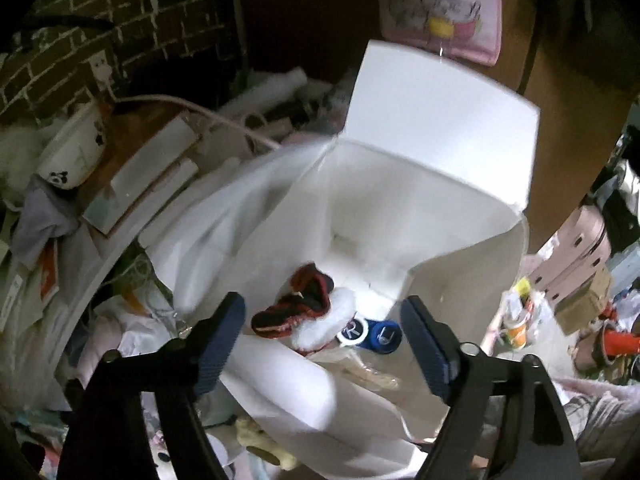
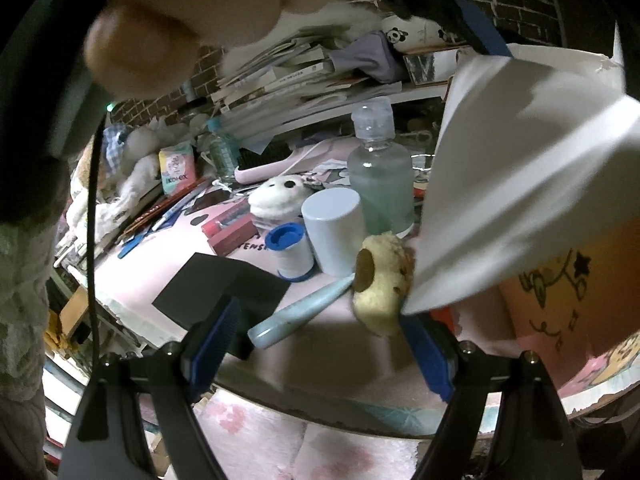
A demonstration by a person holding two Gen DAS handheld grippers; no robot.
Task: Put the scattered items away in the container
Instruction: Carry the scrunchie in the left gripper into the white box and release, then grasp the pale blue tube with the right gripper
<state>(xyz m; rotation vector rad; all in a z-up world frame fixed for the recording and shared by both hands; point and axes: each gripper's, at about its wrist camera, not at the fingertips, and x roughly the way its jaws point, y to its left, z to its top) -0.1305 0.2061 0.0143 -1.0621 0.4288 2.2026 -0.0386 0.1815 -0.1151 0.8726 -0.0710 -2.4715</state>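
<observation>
My left gripper (image 1: 322, 308) hangs open over a white box (image 1: 400, 184) whose flaps stand up. Nothing is between its fingers. At the box's bottom lie a red and black knitted piece (image 1: 296, 304), a white fluffy item (image 1: 328, 324) and a blue lens case (image 1: 370, 334) marked R and L. My right gripper (image 2: 320, 316) is open and empty above a pink table (image 2: 132, 292). Just past its fingertips lie a pale blue tube (image 2: 300, 312) and a yellow fluffy toy (image 2: 380, 284). The white box's flap (image 2: 520, 184) fills the right side of the right wrist view.
Behind the tube stand a white cylinder (image 2: 334, 228), a blue-capped white roll (image 2: 292, 252) and a clear bottle (image 2: 378, 176). A black card (image 2: 224, 284) lies at front left. A hand (image 2: 172, 20) looms at top left. Stacked books (image 2: 288, 76) and clutter line the far side.
</observation>
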